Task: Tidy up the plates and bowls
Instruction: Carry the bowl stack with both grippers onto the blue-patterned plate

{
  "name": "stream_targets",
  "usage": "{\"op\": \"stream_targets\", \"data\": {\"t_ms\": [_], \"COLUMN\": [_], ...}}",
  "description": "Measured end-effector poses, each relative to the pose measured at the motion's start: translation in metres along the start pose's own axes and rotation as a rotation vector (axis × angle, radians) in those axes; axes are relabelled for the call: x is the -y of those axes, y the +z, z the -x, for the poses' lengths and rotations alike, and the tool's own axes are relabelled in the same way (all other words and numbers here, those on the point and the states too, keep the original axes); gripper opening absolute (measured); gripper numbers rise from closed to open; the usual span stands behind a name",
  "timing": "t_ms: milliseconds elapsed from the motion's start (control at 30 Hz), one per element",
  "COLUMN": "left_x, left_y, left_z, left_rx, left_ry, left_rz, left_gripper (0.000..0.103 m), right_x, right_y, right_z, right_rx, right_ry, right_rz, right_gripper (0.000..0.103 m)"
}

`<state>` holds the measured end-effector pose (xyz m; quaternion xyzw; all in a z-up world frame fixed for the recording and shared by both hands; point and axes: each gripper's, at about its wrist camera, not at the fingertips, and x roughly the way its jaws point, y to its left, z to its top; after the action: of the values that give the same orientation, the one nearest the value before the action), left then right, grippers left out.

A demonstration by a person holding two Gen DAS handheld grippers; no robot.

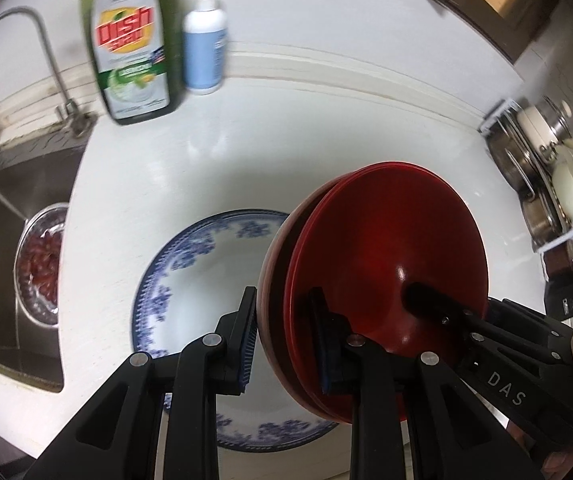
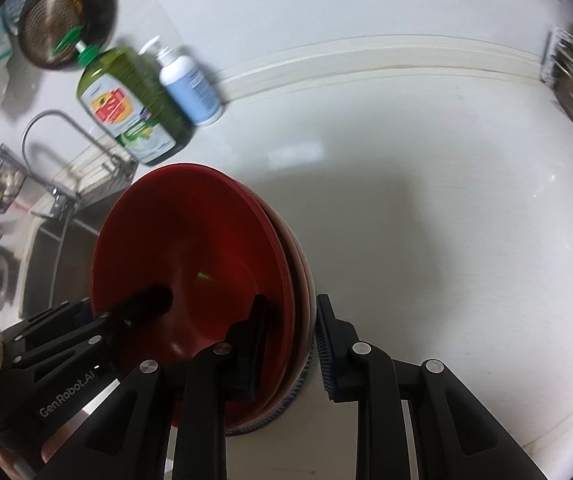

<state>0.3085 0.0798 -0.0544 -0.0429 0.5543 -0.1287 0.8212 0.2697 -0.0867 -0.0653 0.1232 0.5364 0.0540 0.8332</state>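
A white kitchen desk (image 1: 286, 152) runs to a pale wall, where a green dish-soap bottle (image 1: 132, 44) and a white-and-blue pump bottle (image 1: 205, 36) stand far left beside a steel sink (image 1: 10, 240), with a rack of steel pots (image 1: 534, 168) at the right. Both grippers hold one stack of glossy red round bowls (image 1: 386, 260), tilted on edge above the desk: the left gripper (image 1: 282, 340) has its jaws narrowly parted and pinched across the stack's left rim, while the right gripper (image 2: 290, 348) clamps the opposite rim the same way. Under the stack, a white plate with a blue floral rim (image 1: 190, 280) lies flat on the near desk.
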Motion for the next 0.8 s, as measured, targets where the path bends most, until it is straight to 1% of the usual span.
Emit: {"op": "stream_targets", "data": {"t_ms": [233,400,800], "left_x": [-0.027,-0.040,-0.051], "left_y": [-0.006,-0.010,-0.015], "left_z": [0.001,-0.004,-0.024], "left_rx": [-0.013,-0.032,-0.095], "left_ry": [0.023,0.033,0.034], "left_rz": [0.046,0.067,0.094], "left_gripper": [0.025,0.025,0.025], "right_x": [-0.026,-0.036,-0.040], "right_y": [0.000,-0.002,-0.002], "right_z": [-0.017,-0.028,-0.050], "right_rx": [-0.037,-0.068,-0.132], "right_ry": [0.023,0.032,0.025], "right_rz": [0.040,0.052,0.053], "right_gripper": [0.025,0.025,0.025]}}
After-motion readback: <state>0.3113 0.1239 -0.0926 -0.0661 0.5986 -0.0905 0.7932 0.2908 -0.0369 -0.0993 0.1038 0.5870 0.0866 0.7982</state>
